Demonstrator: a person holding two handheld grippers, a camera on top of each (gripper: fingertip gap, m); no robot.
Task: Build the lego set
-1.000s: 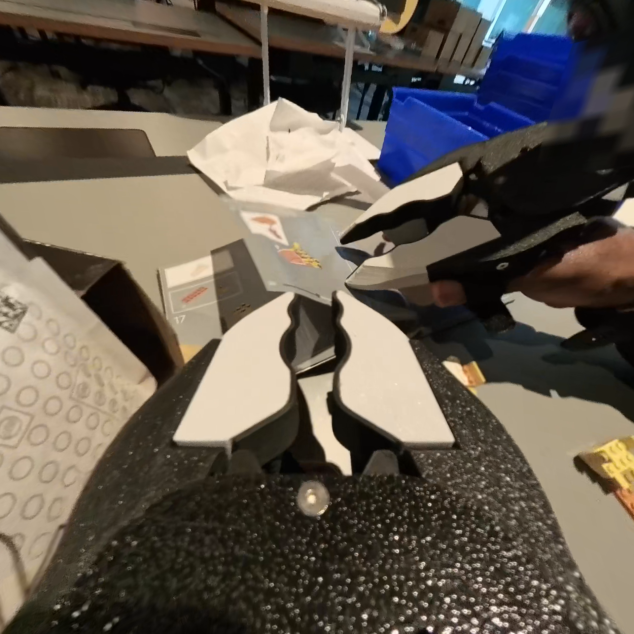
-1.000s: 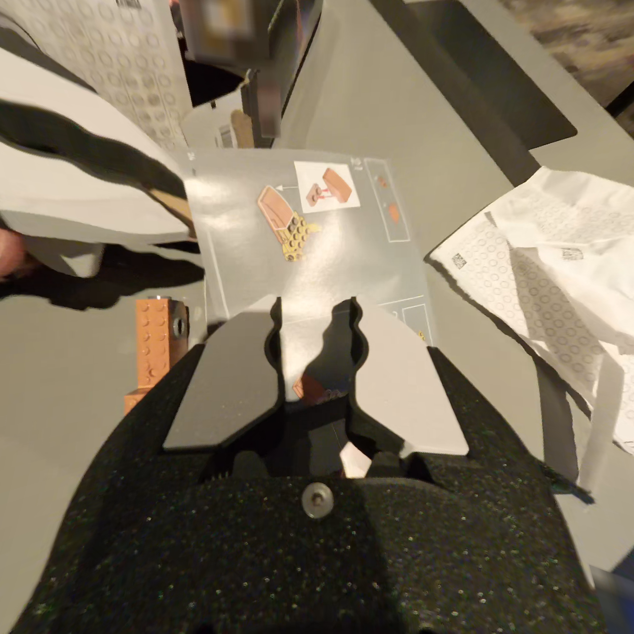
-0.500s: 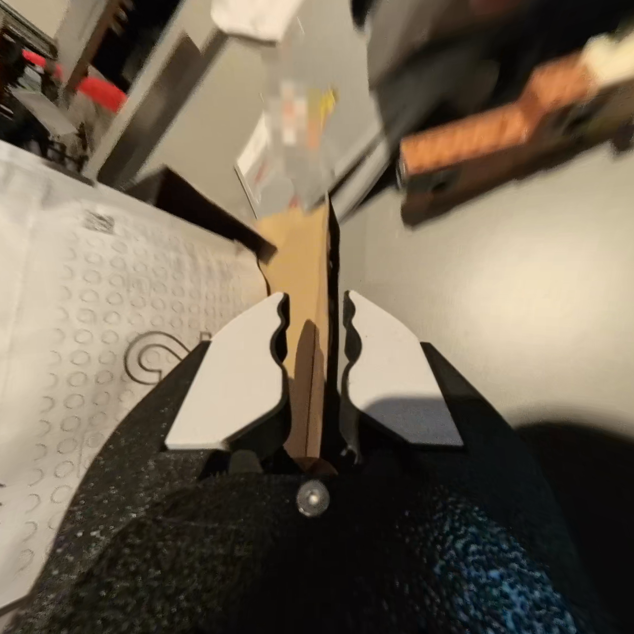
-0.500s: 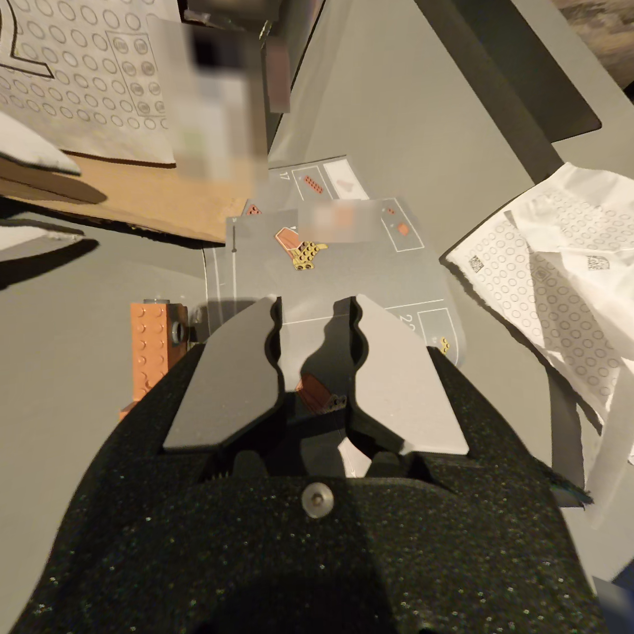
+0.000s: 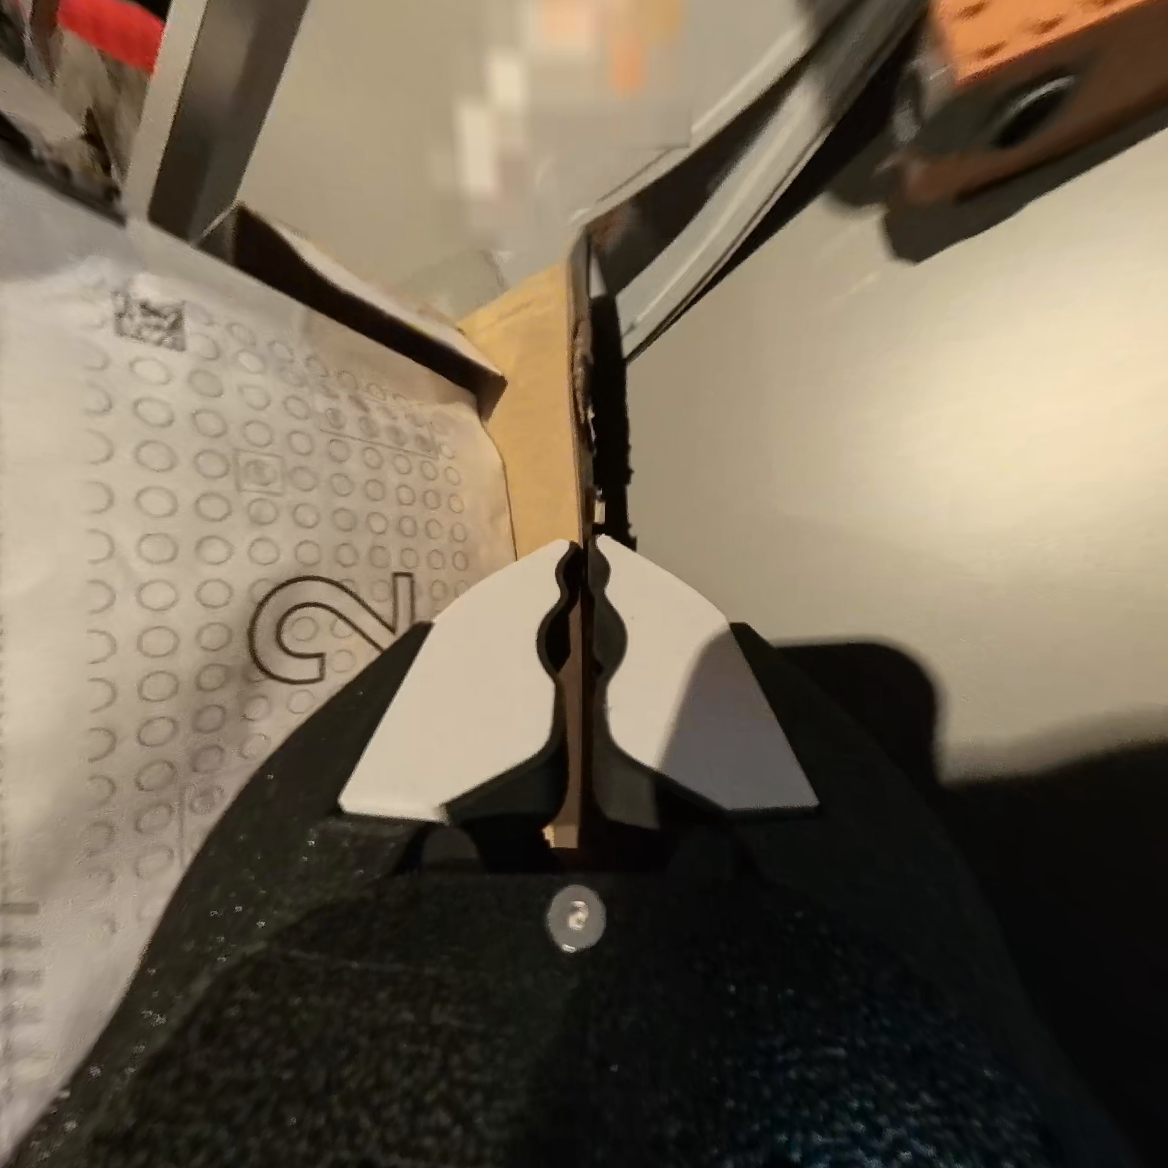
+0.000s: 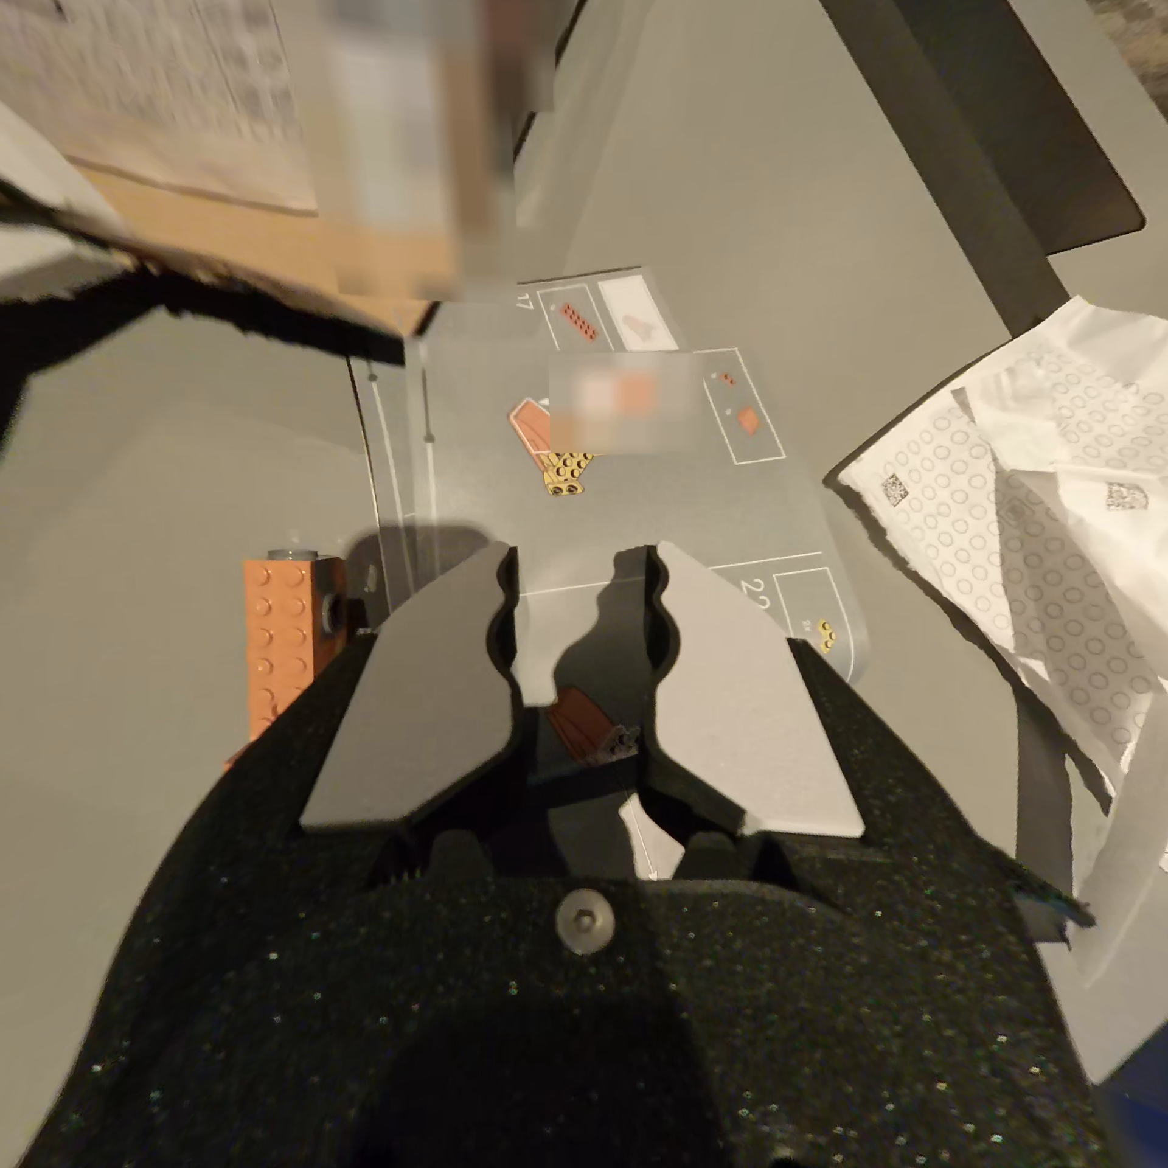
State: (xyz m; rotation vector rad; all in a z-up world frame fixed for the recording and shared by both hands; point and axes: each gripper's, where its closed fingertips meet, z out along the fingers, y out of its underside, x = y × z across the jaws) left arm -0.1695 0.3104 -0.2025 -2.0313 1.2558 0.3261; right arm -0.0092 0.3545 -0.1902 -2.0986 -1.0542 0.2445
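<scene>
Cardboard flap (image 5: 572, 455): thin, light, bendable; pinched edge-on by closed left gripper (image 5: 586, 551).
Right gripper (image 6: 581, 556): jaws parted, empty, beside orange brick assembly (image 6: 284, 638), rigid, best held by its sides.

The right gripper (image 6: 581, 562), jaws apart, hangs over the instruction sheet (image 6: 632, 518) beside an orange brick assembly (image 6: 284, 638).

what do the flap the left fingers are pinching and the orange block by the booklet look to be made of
Flap: seemingly cardboard, matte tan face with a rough, torn dark edge, thin enough to sit between the closed left gripper.
Orange block: likely moulded plastic, smooth with a slight sheen, regular round studs, crisp corners and a grey piece at its top.
</scene>
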